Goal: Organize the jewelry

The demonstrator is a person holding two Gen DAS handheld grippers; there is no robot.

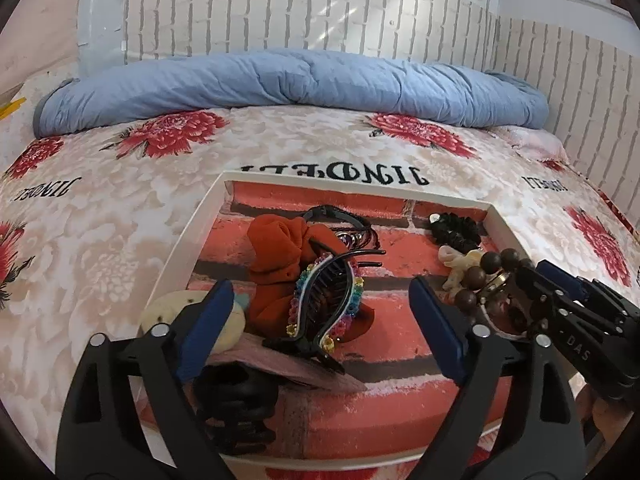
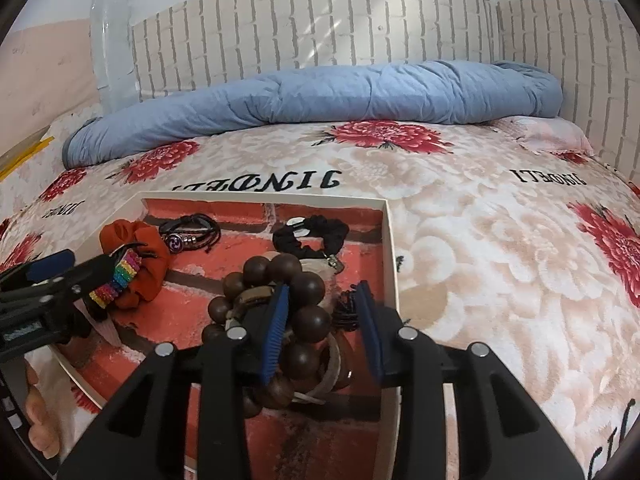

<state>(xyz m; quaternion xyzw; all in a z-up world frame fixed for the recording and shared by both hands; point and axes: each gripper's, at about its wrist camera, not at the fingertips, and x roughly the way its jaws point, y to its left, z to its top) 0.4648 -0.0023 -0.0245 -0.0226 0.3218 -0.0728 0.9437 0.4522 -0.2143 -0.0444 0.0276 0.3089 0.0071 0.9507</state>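
a: left gripper (image 1: 322, 326), status?

b: jaws spread wide over the tray (image 1: 182, 240). the rainbow hair claw (image 1: 324, 300) lies between the blue pads, clear of both; it rests on the orange scrunchie (image 1: 280, 260). nothing held.

a: right gripper (image 2: 324, 326)?

b: jaws partly apart, narrower than the left. the wooden bead bracelet (image 2: 280, 280) sits in the gap, some of its beads against the inner face of the left pad (image 2: 278, 328). the far pad stands apart from the beads. no clamping seen. a pale ring (image 2: 334, 368) lies under the beads; i cannot tell whether a pad touches it.

a: location of the jewelry?

b: all in the shallow white-rimmed tray with brick-print floor, lying on the floral blanket (image 2: 480, 260). near the back rim: black cord bracelet (image 2: 192, 232) with a purple charm, beside the orange scrunchie; black scrunchie (image 2: 316, 232) toward the right back corner. a cream seashell piece (image 1: 460, 264) sits just behind the beads. at the left front: a cream round item (image 1: 224, 320) partly behind the left pad, and a black claw clip (image 1: 236, 404) under the left gripper.

a: background?

b: rolled blue quilt (image 1: 280, 80) against the brick-pattern wall.
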